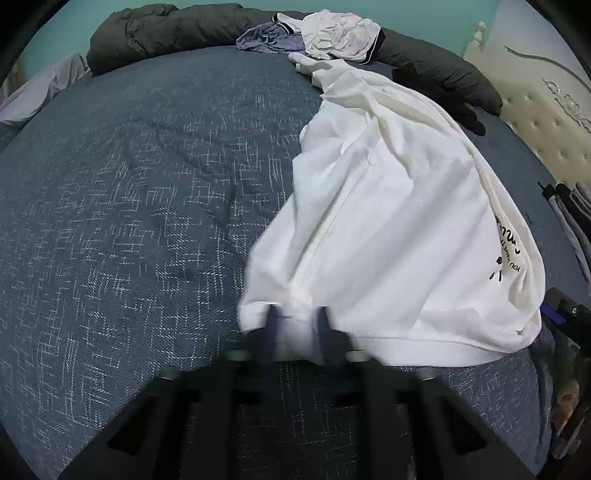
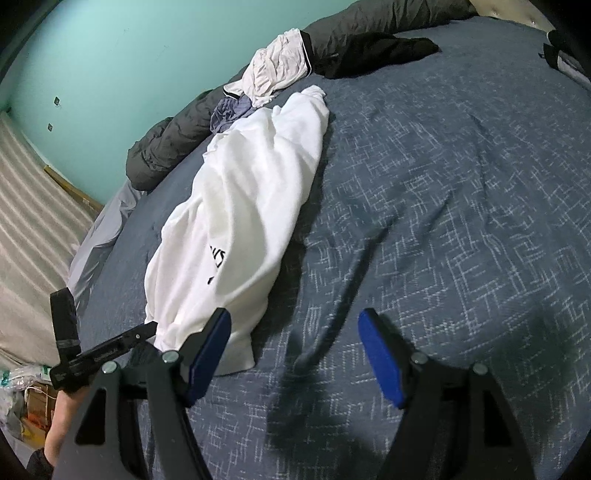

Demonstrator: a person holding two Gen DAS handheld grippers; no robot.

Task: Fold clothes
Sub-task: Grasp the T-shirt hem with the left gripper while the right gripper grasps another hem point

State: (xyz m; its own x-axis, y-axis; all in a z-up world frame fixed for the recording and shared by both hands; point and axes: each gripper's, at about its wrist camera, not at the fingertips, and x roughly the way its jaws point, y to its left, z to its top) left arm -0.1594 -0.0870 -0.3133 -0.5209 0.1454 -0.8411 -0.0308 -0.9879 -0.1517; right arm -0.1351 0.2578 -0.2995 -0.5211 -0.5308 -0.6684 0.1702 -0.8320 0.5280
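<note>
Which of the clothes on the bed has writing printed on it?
The big white shirt held by the left gripper: black lettering shows on it. The crumpled pale garment and bluish one behind show none.

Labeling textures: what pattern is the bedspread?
Dark blue bedspread with fine white crosshatch dashes; clearest in the right wrist view.

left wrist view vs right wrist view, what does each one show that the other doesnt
Only the left wrist view shows the left gripper closed on the white shirt at its near hem, and the cream tufted headboard.

Only the right wrist view shows the right gripper open and empty above the blue bedspread, plus the striped mattress beside the bed.

Both show the white shirt with black print, bunched lengthwise on the bedspread, the crumpled pale garment, the dark quilt along the far edge, and the teal wall.
</note>
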